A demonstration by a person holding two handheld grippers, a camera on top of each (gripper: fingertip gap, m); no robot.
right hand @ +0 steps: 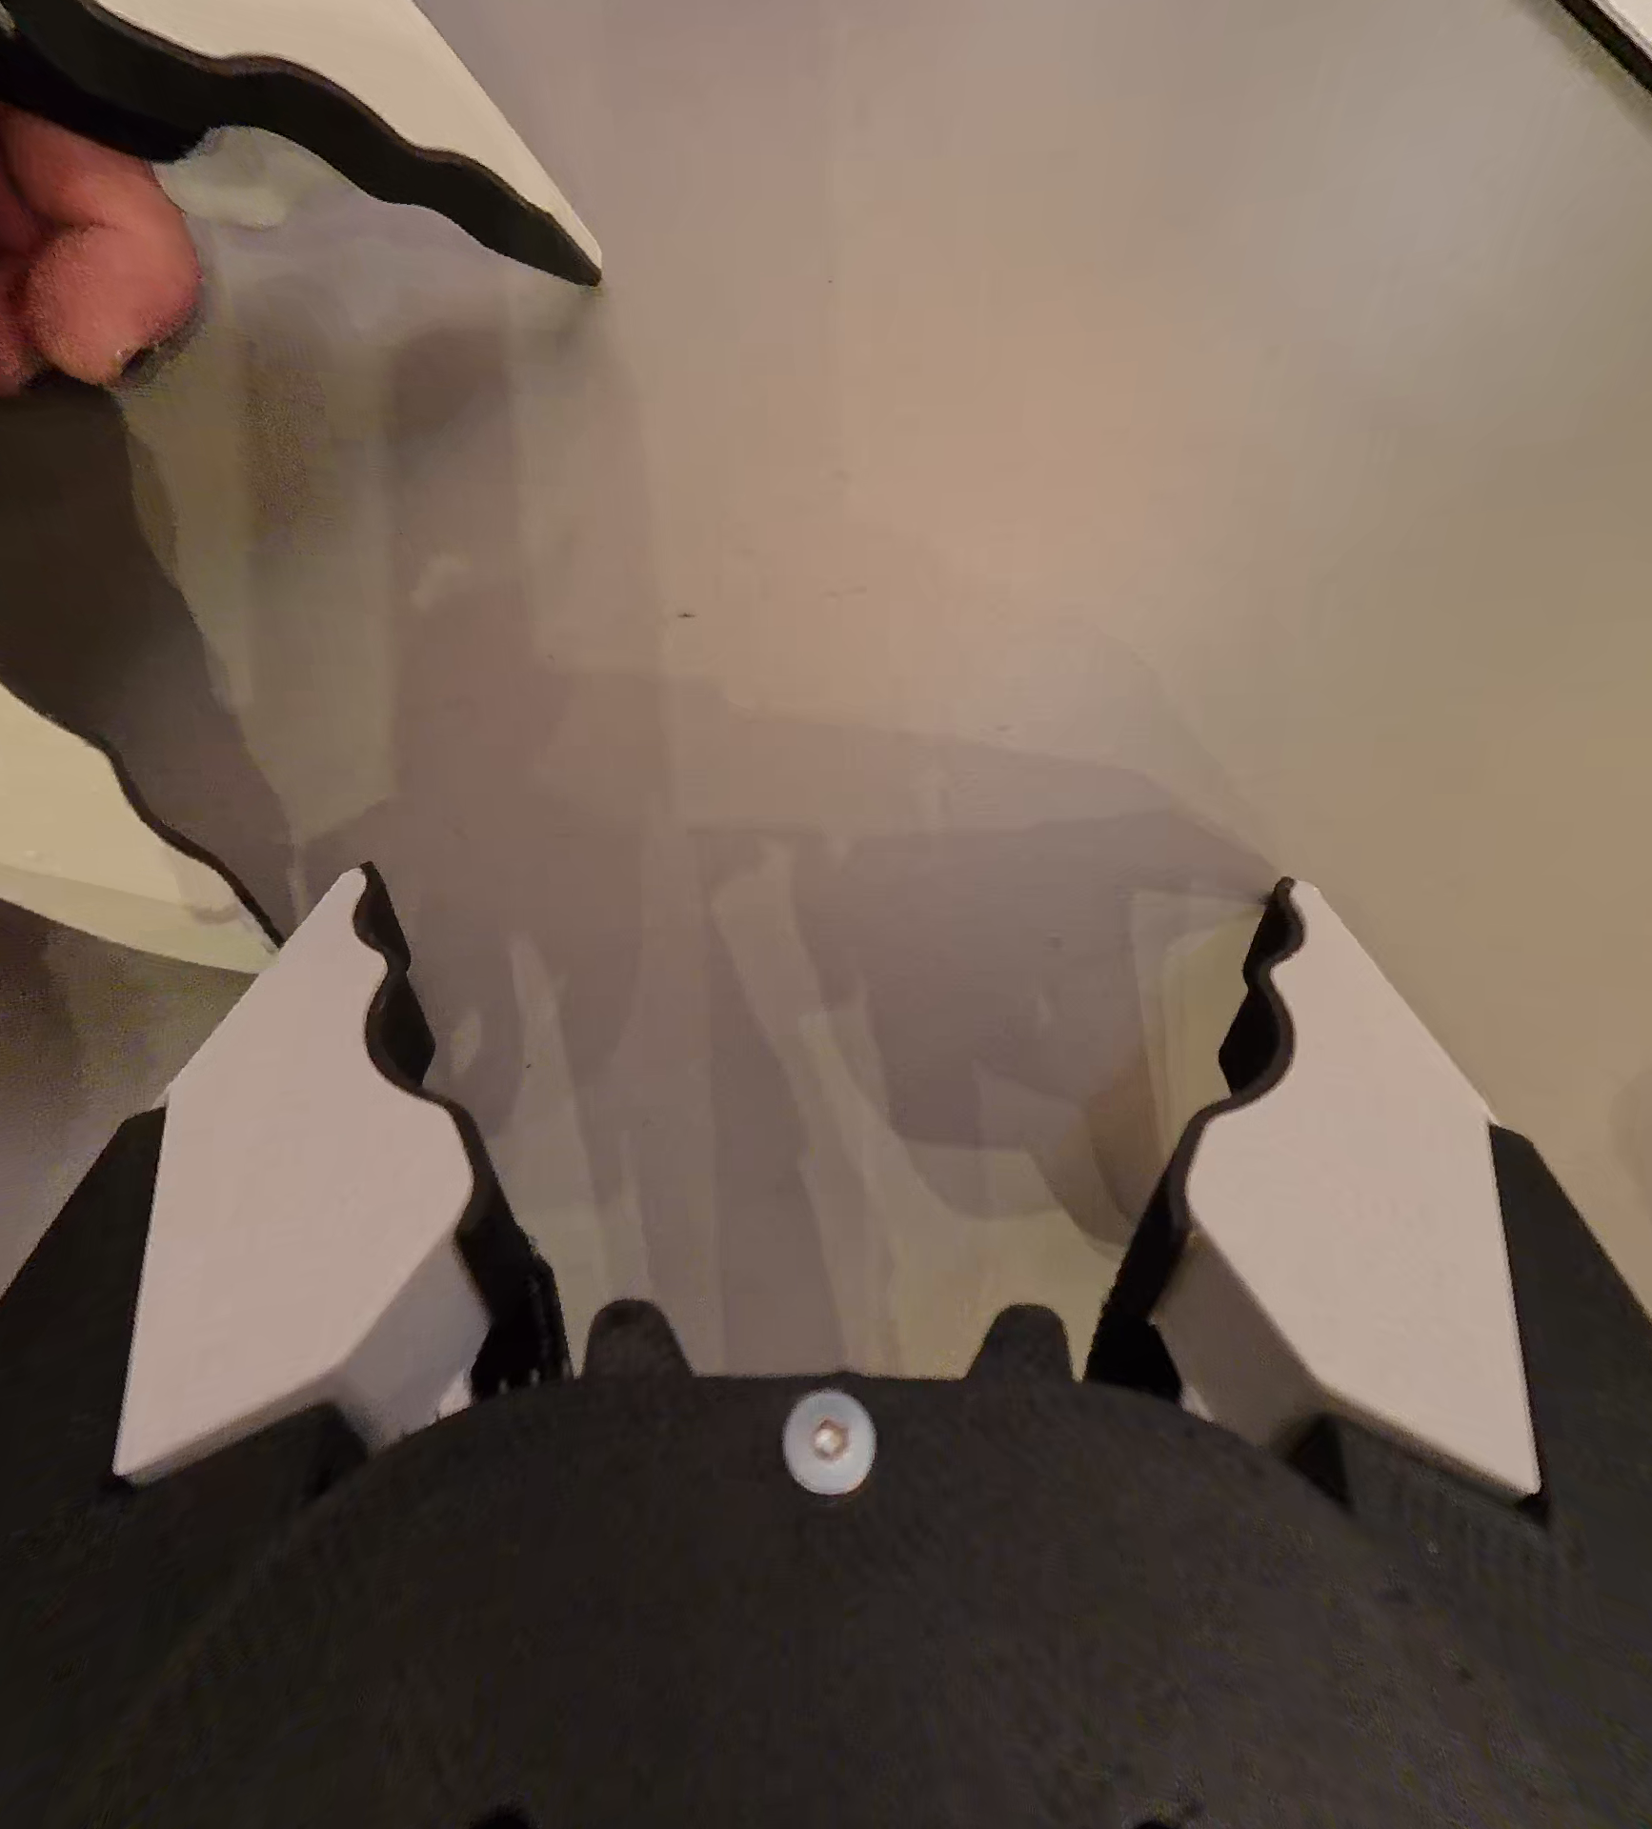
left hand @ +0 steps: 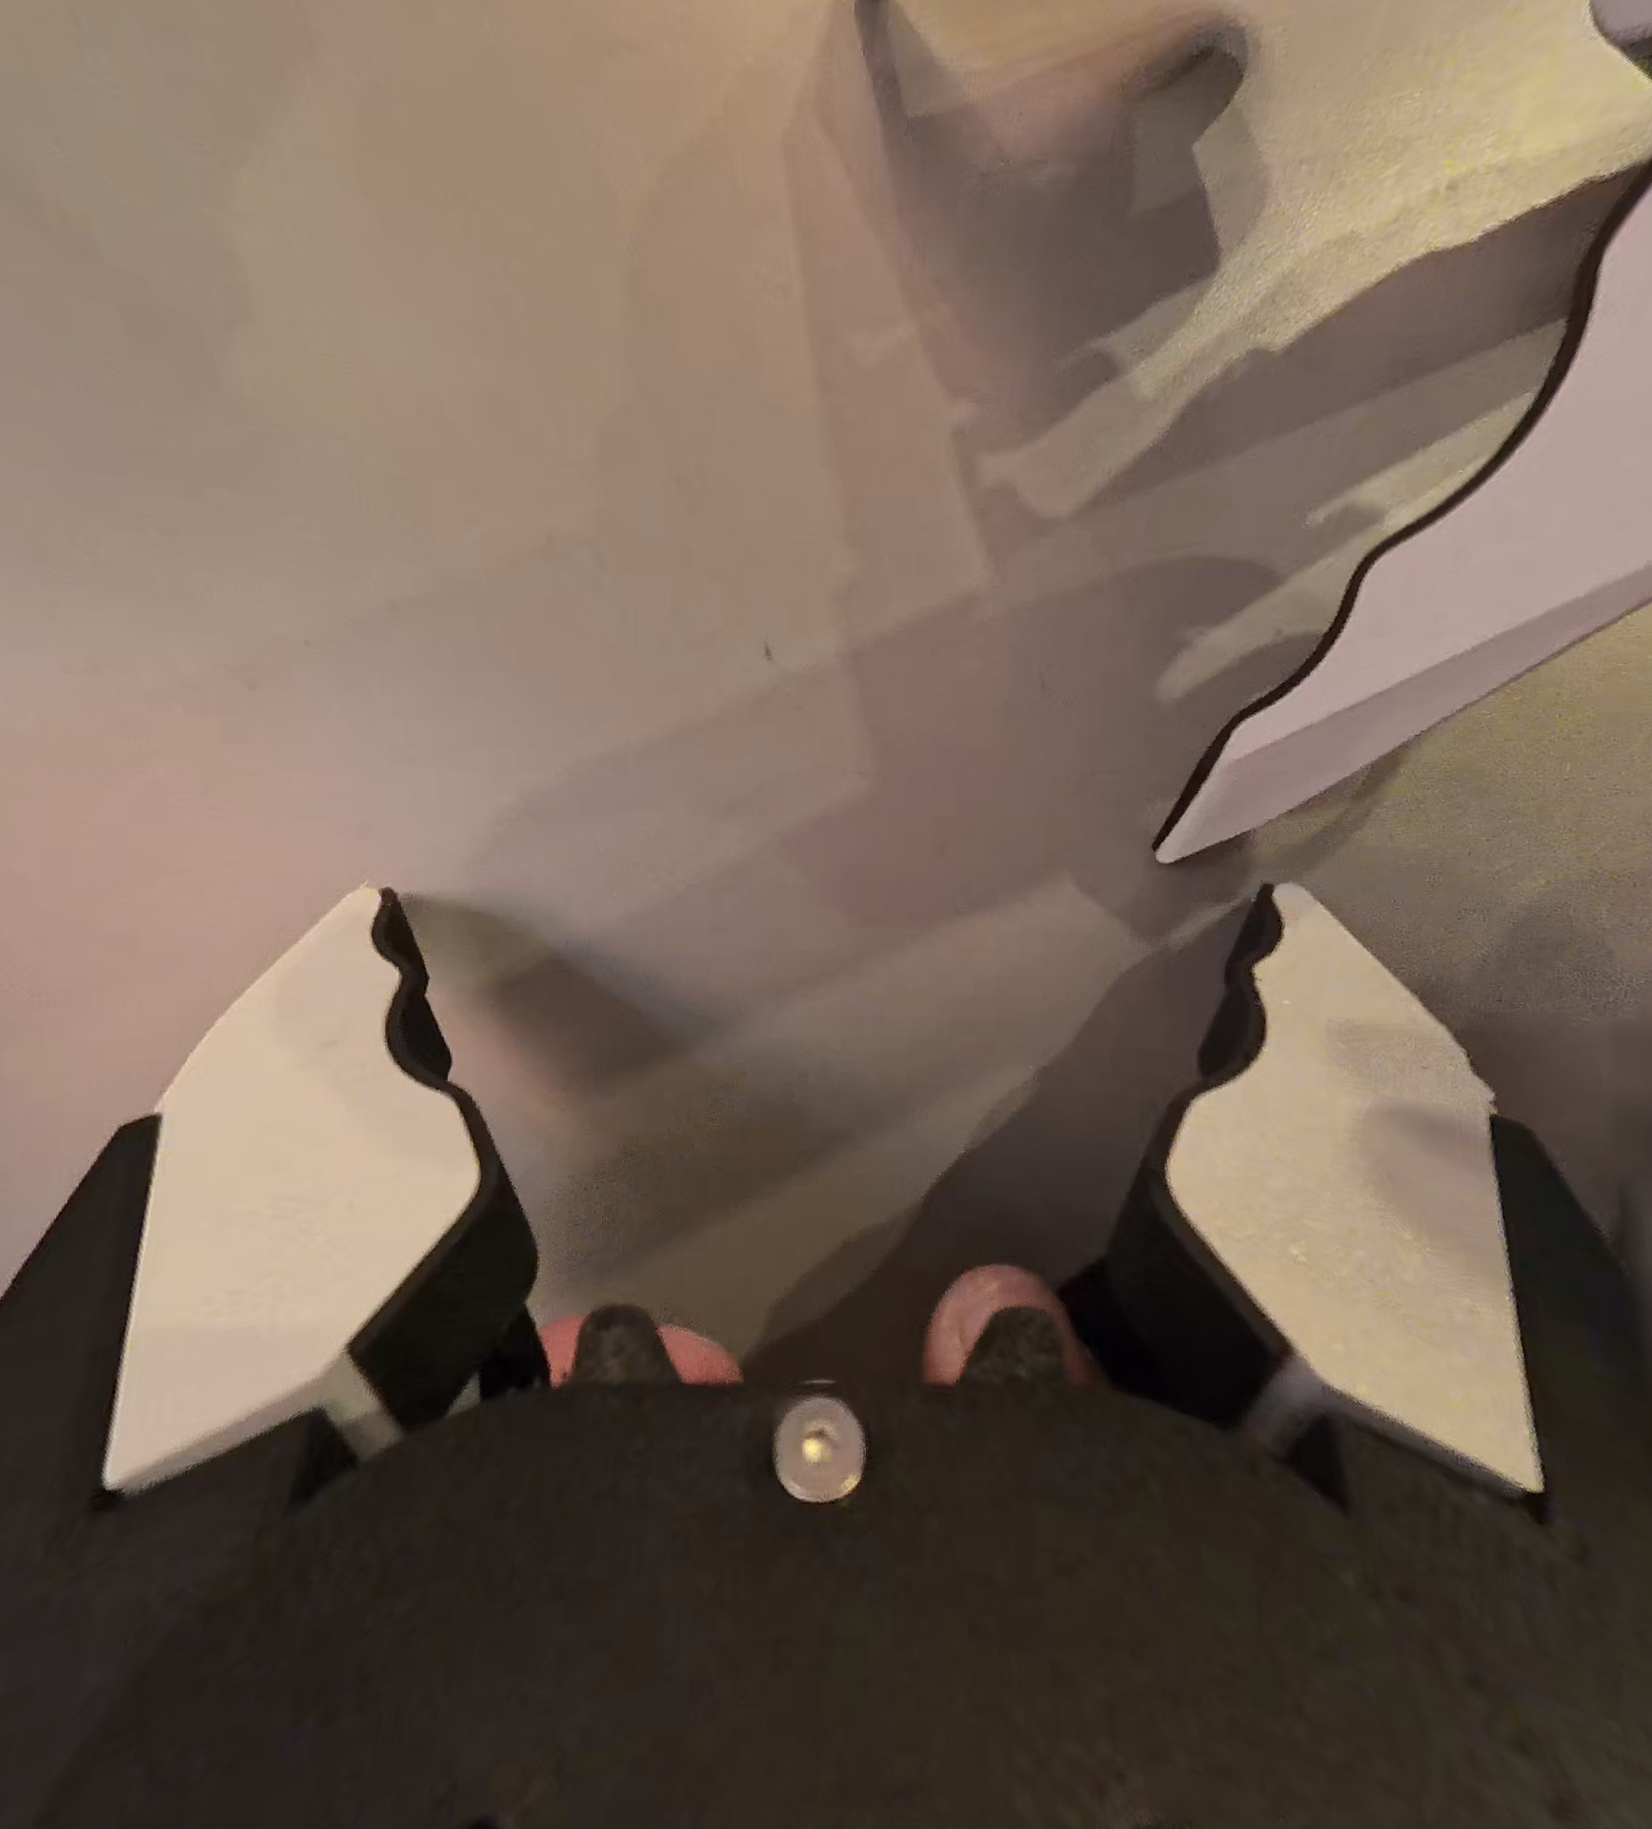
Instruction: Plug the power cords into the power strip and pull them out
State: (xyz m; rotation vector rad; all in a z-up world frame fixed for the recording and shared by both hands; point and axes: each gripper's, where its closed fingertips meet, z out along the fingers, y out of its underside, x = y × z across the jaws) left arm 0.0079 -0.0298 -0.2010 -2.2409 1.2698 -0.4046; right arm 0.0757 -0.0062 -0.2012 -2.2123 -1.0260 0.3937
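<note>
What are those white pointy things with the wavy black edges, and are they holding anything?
They are the fingers of two grabbing tools that a person holds, one in each hand. Each picture comes from a camera on one tool, looking along its fingers. One shows the left gripper, the other the right gripper. Both are wide open and hold nothing. Each tool also peeks into the other's picture, and a hand shows holding the left one. Below is a plain pale table with shadows only; no cords or power strip show.

My left tongs and right tongs: white fingers, black wavy pads, over a plain beige bench.
</note>
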